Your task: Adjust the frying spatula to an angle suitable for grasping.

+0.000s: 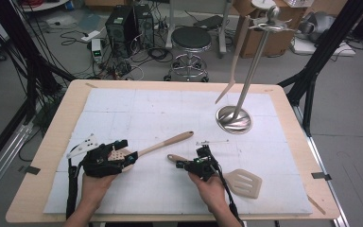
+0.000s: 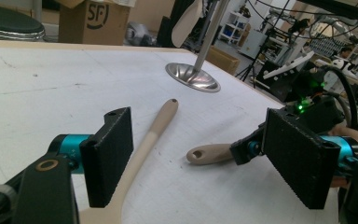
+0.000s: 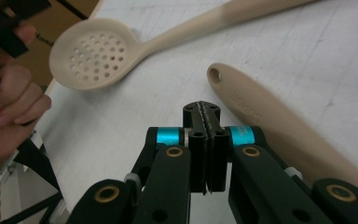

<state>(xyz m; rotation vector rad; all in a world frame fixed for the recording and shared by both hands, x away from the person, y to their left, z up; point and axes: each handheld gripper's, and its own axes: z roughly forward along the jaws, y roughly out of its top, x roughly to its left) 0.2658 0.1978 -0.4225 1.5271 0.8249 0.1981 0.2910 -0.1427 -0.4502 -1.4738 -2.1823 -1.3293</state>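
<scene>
On white mat, skimmer (image 1: 123, 157) between left tool (image 1: 118, 152) jaws, right tool (image 1: 194, 163) closed beside turner (image 1: 238, 181)

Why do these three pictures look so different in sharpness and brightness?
High view: even light, but soft and low in detail. Left gripper view: the fingers loom large and slightly soft, and the steel stand base catches glare. Right gripper view: the closed fingers are dark, and the perforated spoon is sharp under flat light.
</scene>
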